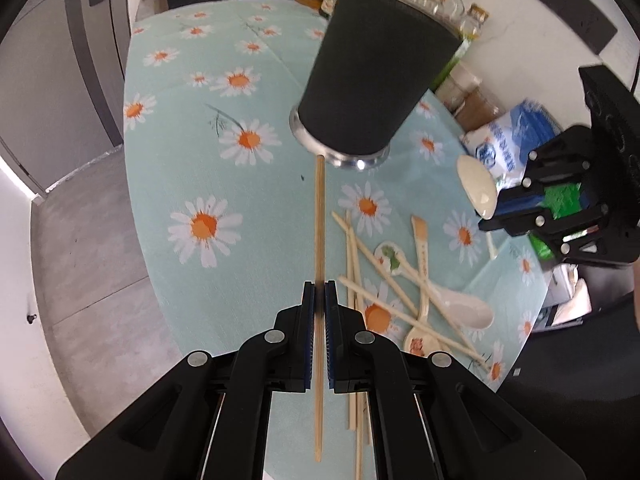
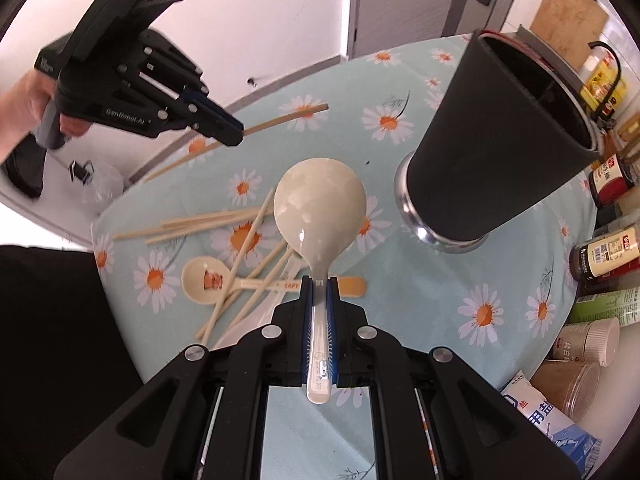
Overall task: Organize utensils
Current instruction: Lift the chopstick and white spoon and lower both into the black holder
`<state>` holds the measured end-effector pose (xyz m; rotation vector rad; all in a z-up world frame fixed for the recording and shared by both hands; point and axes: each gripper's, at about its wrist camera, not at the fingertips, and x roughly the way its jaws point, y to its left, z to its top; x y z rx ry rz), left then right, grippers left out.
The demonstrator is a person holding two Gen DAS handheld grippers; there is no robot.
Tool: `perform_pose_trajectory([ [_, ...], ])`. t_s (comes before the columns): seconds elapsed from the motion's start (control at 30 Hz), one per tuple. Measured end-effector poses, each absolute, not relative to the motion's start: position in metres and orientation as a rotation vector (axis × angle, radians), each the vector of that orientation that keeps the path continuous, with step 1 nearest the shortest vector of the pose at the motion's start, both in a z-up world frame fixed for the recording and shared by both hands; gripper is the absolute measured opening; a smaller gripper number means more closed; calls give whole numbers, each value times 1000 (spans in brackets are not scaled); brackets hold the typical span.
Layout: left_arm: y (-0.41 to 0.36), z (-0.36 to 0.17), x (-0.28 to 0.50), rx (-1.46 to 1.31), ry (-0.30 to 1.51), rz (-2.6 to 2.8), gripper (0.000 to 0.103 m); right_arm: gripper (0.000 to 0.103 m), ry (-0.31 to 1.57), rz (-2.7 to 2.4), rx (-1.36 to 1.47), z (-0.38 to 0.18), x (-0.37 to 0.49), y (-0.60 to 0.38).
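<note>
My left gripper (image 1: 319,286) is shut on a wooden chopstick (image 1: 319,216) held above the table, its far tip near the base of the black cup (image 1: 372,76). My right gripper (image 2: 319,282) is shut on the handle of a cream spoon (image 2: 318,208), bowl forward, lifted over the pile. The black cup (image 2: 504,148) with a steel base stands upright to the right of the spoon. On the daisy tablecloth lie several loose chopsticks (image 1: 384,300) (image 2: 192,228) and spoons (image 1: 468,308) (image 2: 204,280). From the right wrist view the left gripper (image 2: 236,130) and its chopstick (image 2: 288,118) show at upper left.
Jars, bottles and packets (image 2: 604,256) crowd the table's right edge behind the cup, with a blue-and-white bag (image 1: 508,140) near the right gripper. The round table's edge (image 1: 132,184) drops to a grey floor on the left. A person's hand (image 2: 24,108) grips the left tool.
</note>
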<state>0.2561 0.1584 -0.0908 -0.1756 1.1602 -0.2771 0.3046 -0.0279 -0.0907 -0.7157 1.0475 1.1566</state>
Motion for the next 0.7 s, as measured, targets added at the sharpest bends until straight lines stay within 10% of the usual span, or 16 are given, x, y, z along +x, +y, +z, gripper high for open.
perform_pose_trajectory([
  [0.7, 159, 25, 273, -314, 636, -283, 4, 8, 788, 1074, -109, -2, 374, -48],
])
